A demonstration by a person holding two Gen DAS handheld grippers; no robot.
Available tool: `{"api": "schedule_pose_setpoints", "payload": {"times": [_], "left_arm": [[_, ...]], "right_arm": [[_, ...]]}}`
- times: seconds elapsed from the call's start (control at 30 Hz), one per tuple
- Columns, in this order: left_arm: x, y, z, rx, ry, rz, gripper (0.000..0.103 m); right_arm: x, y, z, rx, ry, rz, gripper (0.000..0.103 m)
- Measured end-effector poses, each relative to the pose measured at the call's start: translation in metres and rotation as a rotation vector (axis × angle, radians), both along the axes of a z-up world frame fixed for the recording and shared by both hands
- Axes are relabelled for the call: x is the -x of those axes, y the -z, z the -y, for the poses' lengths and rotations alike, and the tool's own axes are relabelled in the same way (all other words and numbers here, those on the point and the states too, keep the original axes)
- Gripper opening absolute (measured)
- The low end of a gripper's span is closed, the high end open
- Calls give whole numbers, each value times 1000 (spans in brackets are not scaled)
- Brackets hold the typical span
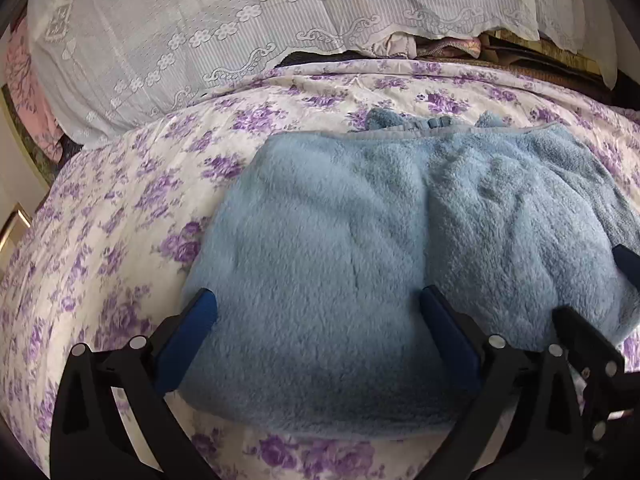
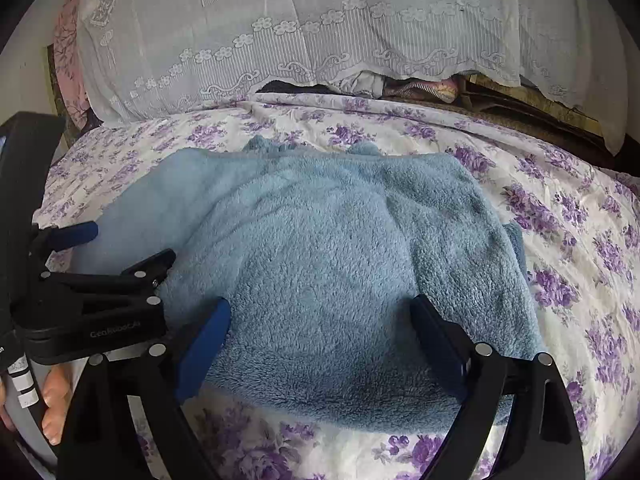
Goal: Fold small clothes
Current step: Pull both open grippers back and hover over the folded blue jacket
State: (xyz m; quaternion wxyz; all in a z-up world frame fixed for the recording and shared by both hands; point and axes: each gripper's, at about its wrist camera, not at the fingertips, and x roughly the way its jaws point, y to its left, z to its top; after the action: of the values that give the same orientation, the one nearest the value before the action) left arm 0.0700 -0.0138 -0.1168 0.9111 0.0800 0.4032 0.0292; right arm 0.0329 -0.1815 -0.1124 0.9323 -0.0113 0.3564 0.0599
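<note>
A light blue fleece garment [image 1: 360, 232] lies folded on the floral bedspread [image 1: 120, 208]; it also shows in the right wrist view [image 2: 328, 248]. My left gripper [image 1: 318, 306] is open, its blue-padded fingers [image 1: 192, 328] spread over the garment's near left part, holding nothing. My right gripper [image 2: 320, 316] is open, its fingers [image 2: 208, 340] spread over the garment's near right part. The right gripper also shows at the right edge of the left wrist view [image 1: 592, 280], and the left gripper at the left of the right wrist view [image 2: 128, 244].
A white lace cloth [image 1: 260, 40] covers a pile at the back of the bed. Folded fabrics [image 2: 420, 88] and a woven mat [image 1: 552, 68] lie behind the bedspread at the right. A pink cloth [image 1: 28, 88] hangs at far left.
</note>
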Motion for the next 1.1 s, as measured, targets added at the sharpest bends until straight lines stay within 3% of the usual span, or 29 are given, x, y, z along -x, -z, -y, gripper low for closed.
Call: {"api": "schedule_pose_setpoints", "payload": {"times": [0.17, 0.47, 1.1], "left_arm": [[22, -7, -10, 50, -5, 15, 99], [53, -12, -9, 14, -5, 42, 99], [61, -15, -7, 19, -1, 46, 98]], "right_arm": [[25, -7, 13, -74, 12, 52, 92], [55, -6, 36, -164, 53, 55, 92], [61, 18, 70, -397, 111, -67, 92]]}}
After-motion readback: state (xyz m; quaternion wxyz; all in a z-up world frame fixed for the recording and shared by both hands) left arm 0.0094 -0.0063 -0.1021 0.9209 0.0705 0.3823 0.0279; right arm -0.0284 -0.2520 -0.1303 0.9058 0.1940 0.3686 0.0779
